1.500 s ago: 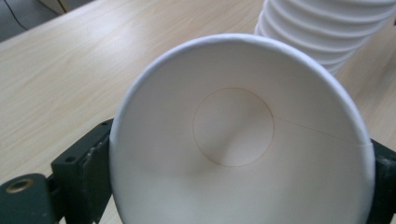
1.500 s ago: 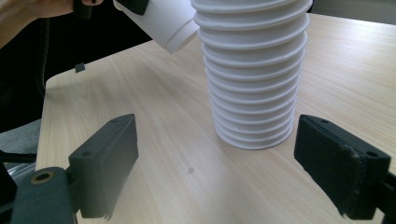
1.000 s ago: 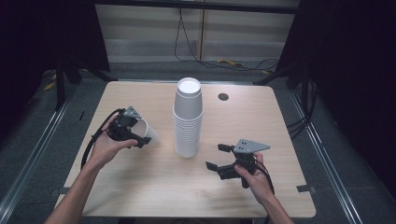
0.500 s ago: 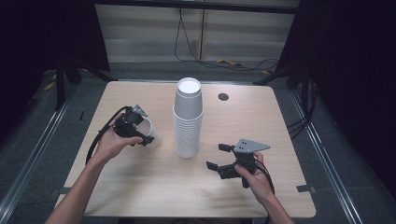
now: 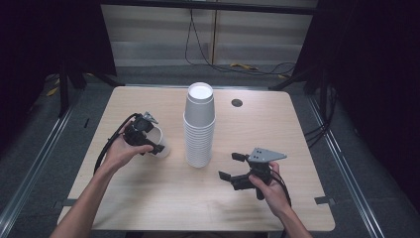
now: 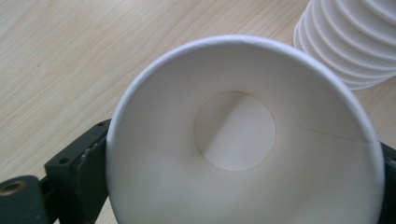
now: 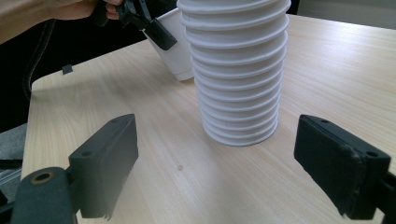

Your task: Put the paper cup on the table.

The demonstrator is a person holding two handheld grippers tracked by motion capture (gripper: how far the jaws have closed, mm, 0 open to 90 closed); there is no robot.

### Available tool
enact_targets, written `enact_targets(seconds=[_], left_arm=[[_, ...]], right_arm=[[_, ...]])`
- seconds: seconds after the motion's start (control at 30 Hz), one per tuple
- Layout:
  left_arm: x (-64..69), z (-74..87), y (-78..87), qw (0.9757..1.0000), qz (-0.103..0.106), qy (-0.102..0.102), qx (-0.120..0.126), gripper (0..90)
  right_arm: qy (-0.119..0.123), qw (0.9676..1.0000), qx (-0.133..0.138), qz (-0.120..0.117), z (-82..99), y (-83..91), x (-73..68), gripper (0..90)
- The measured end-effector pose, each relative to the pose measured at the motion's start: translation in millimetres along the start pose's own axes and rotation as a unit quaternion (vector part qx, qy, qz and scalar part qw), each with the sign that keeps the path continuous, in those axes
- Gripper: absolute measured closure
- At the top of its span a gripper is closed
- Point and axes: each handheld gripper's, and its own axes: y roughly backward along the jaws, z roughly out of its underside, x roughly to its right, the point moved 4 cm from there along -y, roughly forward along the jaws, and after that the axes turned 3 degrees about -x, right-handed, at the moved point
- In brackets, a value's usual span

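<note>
A single white paper cup (image 6: 233,140) sits mouth-first between the jaws of my left gripper (image 6: 243,158), which touch its rim on both sides. The jaws have just been opening a little with the cup still between them. In the high view the left gripper (image 5: 156,141) holds this cup (image 5: 160,135) tilted, left of a tall stack of white paper cups (image 5: 199,124). In the right gripper view the cup's (image 7: 175,56) base is low by the tabletop. My right gripper (image 5: 232,166) rests open to the right of the stack, with nothing between its jaws (image 7: 224,154), facing the stack (image 7: 238,70).
The wooden table (image 5: 148,193) has a round cable hole (image 5: 236,102) at the back right. Cables trail from both grippers. Dark floor and metal rails surround the table.
The left hand with the cup has edged slightly to the right. The right hand and the stack have kept still.
</note>
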Motion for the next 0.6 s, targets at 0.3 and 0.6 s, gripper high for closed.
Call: enact_targets(seconds=[0.3, 0.6], left_arm=[[-3.2, 2.9, -8.0, 0.9999, -0.01, 0.004, 0.012, 3.3], [-2.7, 7.7, -15.3, 0.9997, 0.0, -0.001, 0.023, 10.5]], right_arm=[[-0.002, 1.0, -0.001, -0.001, 1.0, -1.4, -0.2, 13.8], [0.0, 1.0, -0.001, -0.001, 1.1, -1.6, -0.3, 13.8]])
